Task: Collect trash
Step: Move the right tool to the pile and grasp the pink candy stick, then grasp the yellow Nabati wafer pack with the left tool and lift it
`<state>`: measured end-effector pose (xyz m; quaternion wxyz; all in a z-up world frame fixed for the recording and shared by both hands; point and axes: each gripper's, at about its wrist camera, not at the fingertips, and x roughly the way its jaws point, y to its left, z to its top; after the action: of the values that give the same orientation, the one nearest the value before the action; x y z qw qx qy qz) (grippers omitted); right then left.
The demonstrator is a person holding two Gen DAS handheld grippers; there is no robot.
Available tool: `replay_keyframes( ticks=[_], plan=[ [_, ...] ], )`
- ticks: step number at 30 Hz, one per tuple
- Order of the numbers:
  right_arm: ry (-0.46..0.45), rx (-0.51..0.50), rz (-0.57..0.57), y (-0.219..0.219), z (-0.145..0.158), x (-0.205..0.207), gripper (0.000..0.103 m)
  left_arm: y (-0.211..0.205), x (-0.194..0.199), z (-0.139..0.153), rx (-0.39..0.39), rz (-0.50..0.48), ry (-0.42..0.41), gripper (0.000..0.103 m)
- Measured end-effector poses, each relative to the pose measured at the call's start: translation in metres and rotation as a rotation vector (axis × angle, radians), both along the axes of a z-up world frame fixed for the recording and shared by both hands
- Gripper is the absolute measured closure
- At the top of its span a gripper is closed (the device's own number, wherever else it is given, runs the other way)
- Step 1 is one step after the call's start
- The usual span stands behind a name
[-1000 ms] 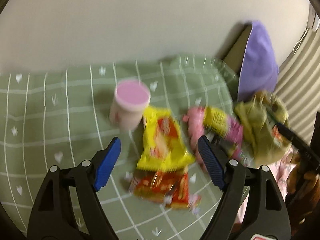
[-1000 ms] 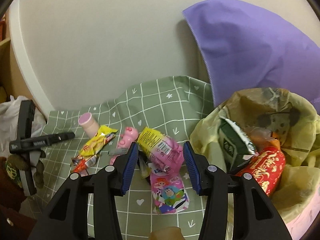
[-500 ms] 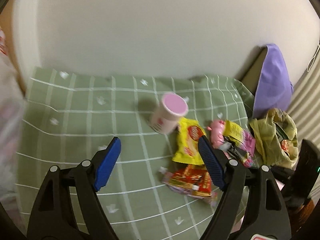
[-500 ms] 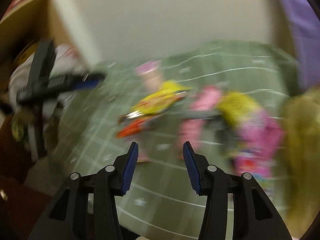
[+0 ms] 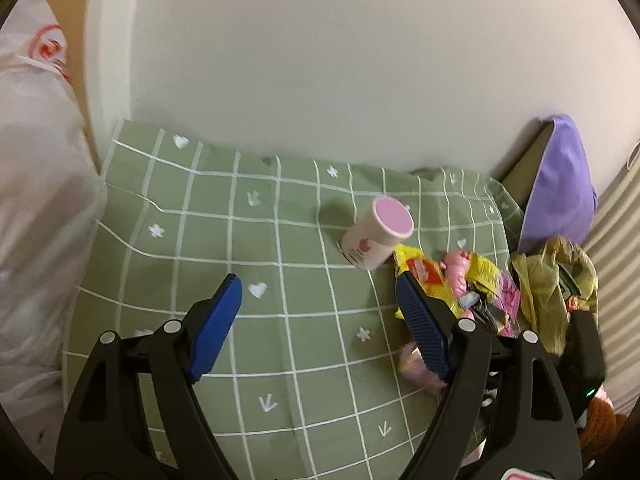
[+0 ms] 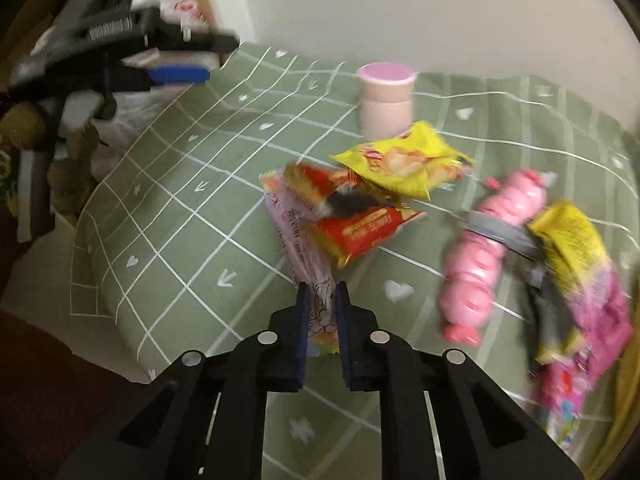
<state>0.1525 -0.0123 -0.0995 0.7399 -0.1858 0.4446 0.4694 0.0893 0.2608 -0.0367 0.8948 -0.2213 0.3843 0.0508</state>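
Green cloth [image 6: 168, 216]; wrapper [image 6: 304, 248] between right hand-held gripper [image 6: 322, 320]

A green tablecloth [image 5: 304, 264] with a white grid, hearts and small flowers covers the bench and reaches a plain white wall [image 5: 340, 72]. At its far right corner a purple cloth [image 5: 564, 188] hangs over something dark. On the left, beyond the cloth's edge, sits a white plastic bag [image 5: 36, 168] printed in red.
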Motion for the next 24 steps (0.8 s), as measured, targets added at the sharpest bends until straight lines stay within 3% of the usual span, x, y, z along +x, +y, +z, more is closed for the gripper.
replay_keyframes(
  ticks=[3, 8, 20, 24],
  plan=[
    [0.009, 0.054, -0.062, -0.026, 0.014, 0.007, 0.092, -0.01, 0.006, -0.011, -0.018, -0.035, 0.024, 0.028],
    [-0.059, 0.092, -0.199, -0.063, 0.038, 0.015, 0.092, -0.029, 0.024, -0.028, -0.072, -0.094, 0.062, 0.028],
    [-0.104, 0.138, -0.503, -0.142, 0.066, 0.034, 0.092, -0.08, 0.081, -0.028, -0.117, -0.229, 0.079, 0.028],
    [-0.129, 0.131, -0.53, -0.15, 0.074, 0.029, 0.092, -0.09, 0.11, -0.039, -0.058, -0.181, 0.131, 0.042]
  ],
)
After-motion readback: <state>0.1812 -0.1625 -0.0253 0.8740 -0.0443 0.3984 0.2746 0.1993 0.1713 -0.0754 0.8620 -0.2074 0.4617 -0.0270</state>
